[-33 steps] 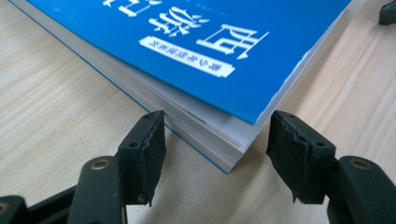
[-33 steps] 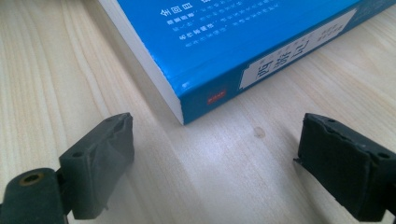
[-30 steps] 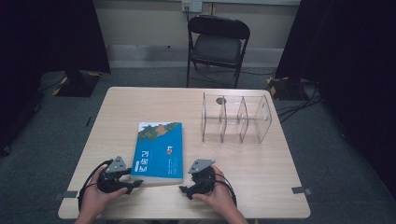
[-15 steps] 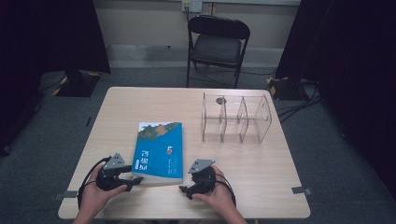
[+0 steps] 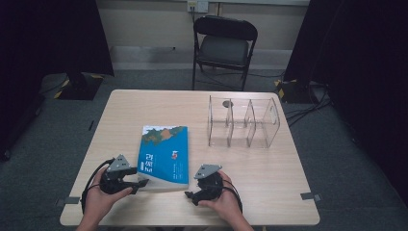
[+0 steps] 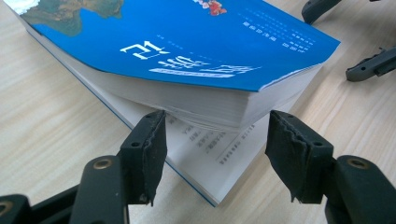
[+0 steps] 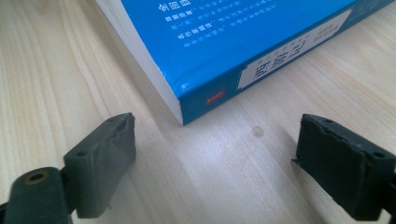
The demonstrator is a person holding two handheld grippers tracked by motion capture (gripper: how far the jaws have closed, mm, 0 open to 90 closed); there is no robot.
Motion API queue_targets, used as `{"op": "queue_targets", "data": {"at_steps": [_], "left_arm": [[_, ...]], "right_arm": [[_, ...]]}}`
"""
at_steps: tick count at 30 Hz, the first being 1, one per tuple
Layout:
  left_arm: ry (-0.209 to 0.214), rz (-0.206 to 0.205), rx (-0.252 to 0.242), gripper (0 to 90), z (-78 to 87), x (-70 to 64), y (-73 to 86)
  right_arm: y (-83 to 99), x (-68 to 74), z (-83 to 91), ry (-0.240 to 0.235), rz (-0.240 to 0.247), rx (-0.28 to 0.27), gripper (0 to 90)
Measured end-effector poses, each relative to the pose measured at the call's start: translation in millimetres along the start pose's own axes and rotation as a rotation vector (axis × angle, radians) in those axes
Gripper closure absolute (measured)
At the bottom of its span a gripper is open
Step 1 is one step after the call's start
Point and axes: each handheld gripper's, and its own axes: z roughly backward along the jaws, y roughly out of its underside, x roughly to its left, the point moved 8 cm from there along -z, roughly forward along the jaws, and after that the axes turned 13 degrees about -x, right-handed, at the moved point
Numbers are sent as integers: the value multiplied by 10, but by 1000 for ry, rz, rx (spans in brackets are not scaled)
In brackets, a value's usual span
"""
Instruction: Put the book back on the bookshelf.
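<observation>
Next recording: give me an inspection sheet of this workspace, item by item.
Surface: wooden table, bare around the items.
Job's things: blue book flat, its near corner lifted off the bottom pages at the left gripper.
Clutter: clear divided organizer, nothing inside.
Grippers: left gripper open at the book's corner; right gripper open, short of the spine corner.
Cables: black cable loops behind the left gripper.
Surroundings: folding chair, black curtains.

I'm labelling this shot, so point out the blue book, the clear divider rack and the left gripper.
blue book (image 5: 164,155), high view, middle of its front cover.
clear divider rack (image 5: 242,121), high view, on an inner divider wall.
left gripper (image 6: 215,140), left gripper view, midway between its fingertips.
</observation>
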Motion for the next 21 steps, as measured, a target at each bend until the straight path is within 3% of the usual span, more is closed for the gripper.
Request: {"op": "queue_targets", "data": {"at_steps": [9,17,20,21], "left_arm": [[3,-8,12,384,4,8,-61],[-2,-7,11,384,0,6,-98],[-2,3,7,384,-4,-2,-108],[-2,-13,10,384,-1,10,-115]], "right_arm": [[-126,56,57,-35,-45,-27,150],[-436,190,-43,-69,-6,-59,156],[-485,220,-103,-80,-11,-64,156],[-507,228,-132,-83,-14,-73,156]]}}
